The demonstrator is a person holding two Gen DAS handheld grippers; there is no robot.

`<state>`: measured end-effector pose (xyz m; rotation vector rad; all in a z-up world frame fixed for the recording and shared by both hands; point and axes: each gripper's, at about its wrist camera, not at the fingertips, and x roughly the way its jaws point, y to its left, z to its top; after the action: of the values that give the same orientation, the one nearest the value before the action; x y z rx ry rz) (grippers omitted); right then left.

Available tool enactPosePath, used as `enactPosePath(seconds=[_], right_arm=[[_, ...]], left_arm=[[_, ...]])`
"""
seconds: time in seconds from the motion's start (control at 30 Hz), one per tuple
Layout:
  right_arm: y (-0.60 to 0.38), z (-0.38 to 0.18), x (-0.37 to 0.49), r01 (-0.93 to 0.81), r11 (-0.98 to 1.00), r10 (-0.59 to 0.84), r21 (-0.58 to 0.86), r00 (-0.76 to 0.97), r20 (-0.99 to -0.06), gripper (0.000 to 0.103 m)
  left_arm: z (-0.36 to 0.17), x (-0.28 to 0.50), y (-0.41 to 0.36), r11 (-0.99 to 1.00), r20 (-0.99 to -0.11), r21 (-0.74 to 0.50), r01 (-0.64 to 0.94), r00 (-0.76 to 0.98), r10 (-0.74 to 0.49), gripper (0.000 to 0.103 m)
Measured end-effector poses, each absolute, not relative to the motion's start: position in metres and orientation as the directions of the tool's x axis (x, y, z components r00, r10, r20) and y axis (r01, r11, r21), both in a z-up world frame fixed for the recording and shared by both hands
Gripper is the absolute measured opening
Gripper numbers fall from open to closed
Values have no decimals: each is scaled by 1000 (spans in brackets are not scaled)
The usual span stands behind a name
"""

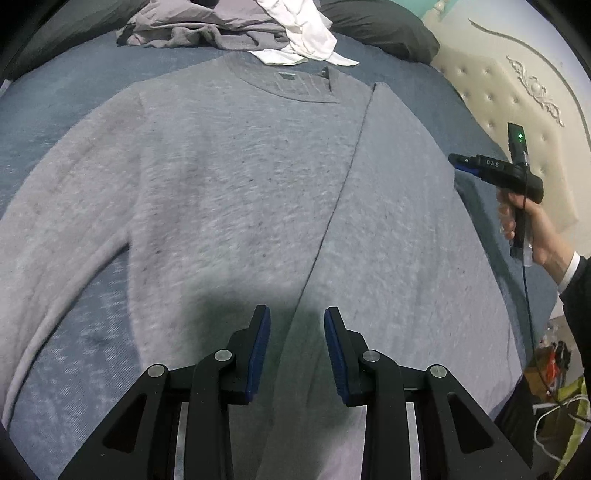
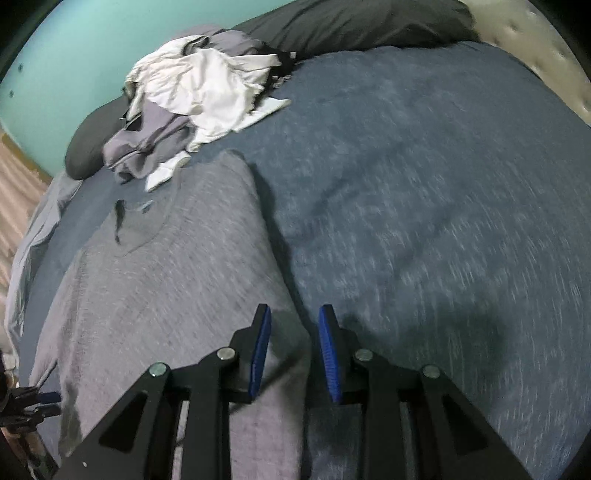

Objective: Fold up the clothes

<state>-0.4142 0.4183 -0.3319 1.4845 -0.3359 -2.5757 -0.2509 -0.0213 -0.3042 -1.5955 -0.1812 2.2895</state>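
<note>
A grey sweater (image 1: pixel 229 177) lies flat, collar away from me, on the blue bed cover (image 1: pixel 55 96). Its right side is folded inward, and the fold edge runs diagonally down the chest. My left gripper (image 1: pixel 296 314) hovers over the lower part of the sweater near that edge, open, with nothing between its blue pads. In the right wrist view the sweater (image 2: pixel 166 266) fills the left half. My right gripper (image 2: pixel 294 312) stands open and empty above the sweater's right folded border. A hand also holds that right gripper (image 1: pixel 458 162) off the sweater's right side in the left wrist view.
A heap of grey and white clothes (image 2: pixel 192 99) lies beyond the collar at the head of the bed, against dark pillows (image 2: pixel 351 26). A cream tufted headboard (image 1: pixel 517 110) stands to the right. Bags and cables (image 1: pixel 561 380) clutter the floor beside the bed.
</note>
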Motion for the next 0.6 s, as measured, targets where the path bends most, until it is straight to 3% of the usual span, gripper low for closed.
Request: enactPosePath(seconds=[0.07, 0.17, 0.6], right_arm=[[420, -334, -409, -37, -973, -182, 230, -495, -849, 27], [426, -327, -393, -84, -954, -200, 288, -536, -820, 27], [379, -313, -323, -6, -930, -303, 367, -551, -777, 27]], left_arm=[[-299, -247, -27, -939, -890, -279, -199, -313, 331, 33], [-293, -235, -42, -949, -897, -256, -183, -320, 304, 33], [-283, -210, -107, -979, -903, -199, -52, -378, 204, 33]])
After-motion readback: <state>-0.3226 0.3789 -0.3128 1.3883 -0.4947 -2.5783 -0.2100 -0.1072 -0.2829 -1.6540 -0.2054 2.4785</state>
